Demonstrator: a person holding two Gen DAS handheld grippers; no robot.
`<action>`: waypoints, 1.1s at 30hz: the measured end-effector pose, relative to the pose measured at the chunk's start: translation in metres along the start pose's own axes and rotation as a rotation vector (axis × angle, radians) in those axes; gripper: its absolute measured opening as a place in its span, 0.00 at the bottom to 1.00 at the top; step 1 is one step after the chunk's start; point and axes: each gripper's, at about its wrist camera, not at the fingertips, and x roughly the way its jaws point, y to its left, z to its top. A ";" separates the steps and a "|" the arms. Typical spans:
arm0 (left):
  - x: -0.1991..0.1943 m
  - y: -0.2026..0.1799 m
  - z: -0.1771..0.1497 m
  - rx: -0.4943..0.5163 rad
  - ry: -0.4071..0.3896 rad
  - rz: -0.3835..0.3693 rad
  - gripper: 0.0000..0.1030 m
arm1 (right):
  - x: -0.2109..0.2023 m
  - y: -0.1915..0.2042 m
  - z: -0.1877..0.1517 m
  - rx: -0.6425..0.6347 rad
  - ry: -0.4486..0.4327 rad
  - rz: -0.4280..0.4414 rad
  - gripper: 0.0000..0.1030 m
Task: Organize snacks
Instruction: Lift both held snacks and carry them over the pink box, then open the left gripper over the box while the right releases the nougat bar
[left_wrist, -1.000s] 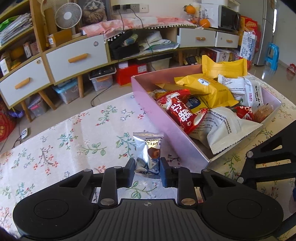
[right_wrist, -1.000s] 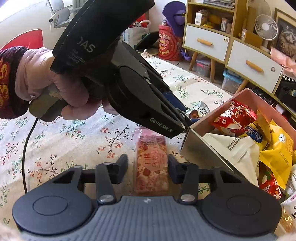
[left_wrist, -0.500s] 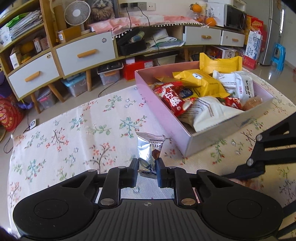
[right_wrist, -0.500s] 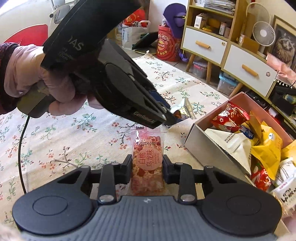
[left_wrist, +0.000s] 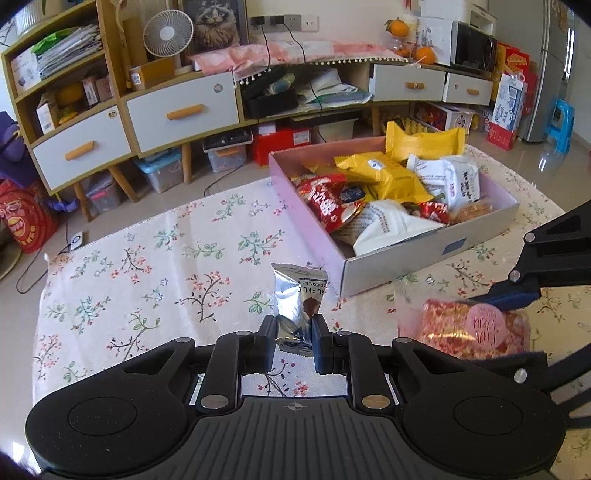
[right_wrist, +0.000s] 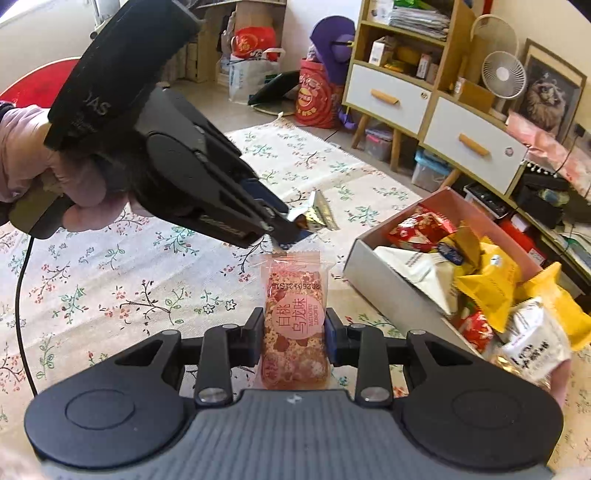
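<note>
Background, left wrist view: white desk fan (left_wrist: 168, 32) on the wooden shelf unit (left_wrist: 110, 92), upper left of frame. Framed cat picture (left_wrist: 212, 23) just right of it. Microwave (left_wrist: 472, 48) upper right, oranges (left_wrist: 400, 27) beside it. Blue stool (left_wrist: 561, 123) at far right. Floral cloth (left_wrist: 147, 266) covers the desk. Red bag (left_wrist: 26, 218) at left edge, print unreadable, possibly snacks.

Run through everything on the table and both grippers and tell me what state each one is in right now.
Left gripper: jaws shut on the silver chocolate packet, held above the tablecloth.
Right gripper: jaws shut on the pink snack bar, wrapper sealed.
Pink box: open, no lid, piled with snack packets.
</note>
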 end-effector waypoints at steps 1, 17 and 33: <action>-0.003 -0.001 0.002 0.001 -0.004 -0.001 0.17 | -0.002 -0.001 0.000 0.002 -0.004 -0.005 0.28; -0.006 -0.044 0.045 0.046 -0.062 -0.028 0.17 | -0.015 -0.070 0.015 0.135 -0.086 -0.144 0.28; 0.040 -0.067 0.078 0.017 -0.075 -0.045 0.17 | 0.012 -0.132 0.009 0.274 -0.071 -0.256 0.29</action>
